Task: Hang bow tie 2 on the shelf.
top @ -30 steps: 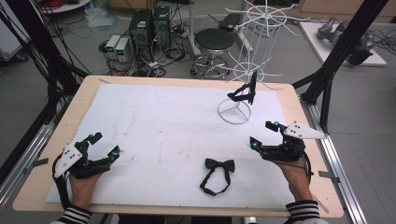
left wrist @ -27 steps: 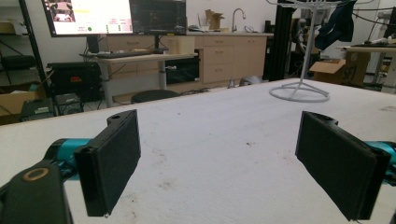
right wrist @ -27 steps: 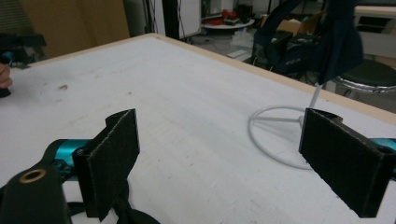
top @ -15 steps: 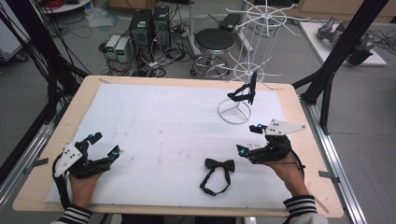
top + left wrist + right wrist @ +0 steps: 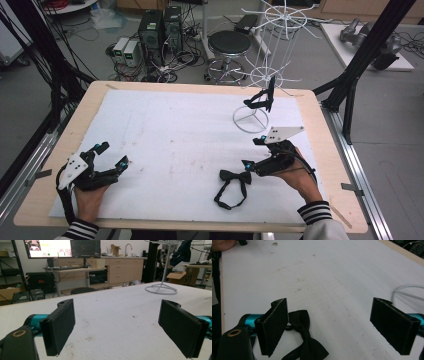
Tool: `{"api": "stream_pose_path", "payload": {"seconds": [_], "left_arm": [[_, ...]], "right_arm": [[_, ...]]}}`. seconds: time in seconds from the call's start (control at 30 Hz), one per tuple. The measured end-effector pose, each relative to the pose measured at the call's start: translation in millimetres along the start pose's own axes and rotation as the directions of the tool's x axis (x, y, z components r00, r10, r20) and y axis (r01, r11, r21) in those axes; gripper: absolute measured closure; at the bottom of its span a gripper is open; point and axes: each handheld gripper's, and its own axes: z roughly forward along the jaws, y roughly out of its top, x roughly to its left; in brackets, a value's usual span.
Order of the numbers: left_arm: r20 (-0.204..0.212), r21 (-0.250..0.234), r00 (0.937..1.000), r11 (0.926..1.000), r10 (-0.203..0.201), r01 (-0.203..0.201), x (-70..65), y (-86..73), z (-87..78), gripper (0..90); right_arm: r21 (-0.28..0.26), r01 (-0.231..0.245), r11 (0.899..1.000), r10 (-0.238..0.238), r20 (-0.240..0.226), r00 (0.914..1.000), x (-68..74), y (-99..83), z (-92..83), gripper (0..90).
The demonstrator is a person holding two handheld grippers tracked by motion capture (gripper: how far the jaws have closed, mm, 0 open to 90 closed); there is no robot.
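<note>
Now the right tool (image 5: 251, 152), jaws wide, hovers just beside a black bow tie (image 5: 235, 176) on the counter (image 5: 165, 125); left tool (image 5: 111, 154) waits wide open, well apart. Next, seemingly: straddle the tie, then close.

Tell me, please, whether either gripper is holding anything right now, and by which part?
Nothing is held. The right gripper is open beside the black bow tie lying on the table; the left gripper is open over bare table.

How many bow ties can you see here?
2. One black fabric bow tie lies flat on the white table cover beside the right gripper; another black bow tie hangs on the white wire rack at the far side.
</note>
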Motion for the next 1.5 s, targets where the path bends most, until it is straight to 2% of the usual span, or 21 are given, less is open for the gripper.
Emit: {"api": "stream_pose_path", "payload": {"seconds": [0.13, 0.23, 0.37, 0.57, 0.8, 1.03, 1.1, 1.13, 1.17, 1.3, 1.33, 1.5], "left_arm": [[0.000, 0.000, 1.0000, 1.0000, 0.001, -0.001, 0.0, -0.1, 0.0, 14.5], [0.000, -0.001, 1.0000, 1.0000, 0.001, -0.001, -0.2, 0.0, 0.0, 14.5], [0.000, -0.003, 1.0000, 1.0000, 0.001, -0.001, -0.2, -0.1, 0.0, 14.4], [-0.001, -0.003, 1.0000, 1.0000, 0.001, -0.001, -0.2, -0.1, -0.3, 14.5], [0.000, -0.006, 1.0000, 1.0000, 0.000, 0.000, -0.1, -0.2, -0.5, 14.5], [-0.001, -0.008, 1.0000, 1.0000, -0.001, 0.001, -0.3, -0.3, -0.3, 14.4], [0.000, -0.008, 1.0000, 1.0000, -0.002, 0.002, -0.2, -0.3, -0.3, 14.4], [0.000, -0.008, 1.0000, 1.0000, -0.002, 0.002, -0.2, -0.3, -0.3, 14.5], [-0.001, -0.008, 1.0000, 1.0000, -0.002, 0.002, -0.2, -0.3, -0.3, 14.4], [0.000, -0.008, 1.0000, 1.0000, -0.002, 0.002, -0.1, -0.3, -0.4, 14.4], [0.000, -0.008, 1.0000, 1.0000, -0.002, 0.002, -0.1, -0.3, -0.4, 14.5], [-0.001, -0.010, 1.0000, 0.9999, -0.004, 0.004, -0.2, -0.4, -0.3, 14.4]], "right_arm": [[0.049, 0.021, 0.999, -0.020, -0.019, 0.9996, 1.8, 0.7, 9.0, 14.3], [0.096, 0.055, 0.994, -0.052, -0.032, 0.9981, 3.2, 1.6, 14.6, 14.3], [0.148, 0.108, 0.983, -0.097, -0.079, 0.9922, 6.3, 3.9, 23.0, 15.8], [0.208, 0.133, 0.969, -0.110, -0.117, 0.9869, 8.0, 3.7, 34.5, 16.0], [0.300, 0.171, 0.938, -0.130, -0.152, 0.9798, 10.8, 0.8, 46.7, 23.3], [0.348, 0.208, 0.914, -0.156, -0.170, 0.9730, 12.3, 0.0, 56.5, 28.7], [0.369, 0.222, 0.903, -0.167, -0.173, 0.9705, 12.8, 0.7, 58.8, 31.1], [0.369, 0.222, 0.903, -0.167, -0.173, 0.9705, 12.8, 0.7, 58.8, 31.1], [0.382, 0.231, 0.895, -0.178, -0.171, 0.9692, 13.6, 1.2, 61.4, 33.3], [0.403, 0.244, 0.882, -0.187, -0.175, 0.9665, 13.3, 0.7, 65.6, 37.2], [0.403, 0.244, 0.882, -0.187, -0.175, 0.9665, 13.3, 0.7, 65.6, 37.2], [0.432, 0.262, 0.863, -0.192, -0.199, 0.9611, 14.3, -0.9, 71.0, 42.1]]}}
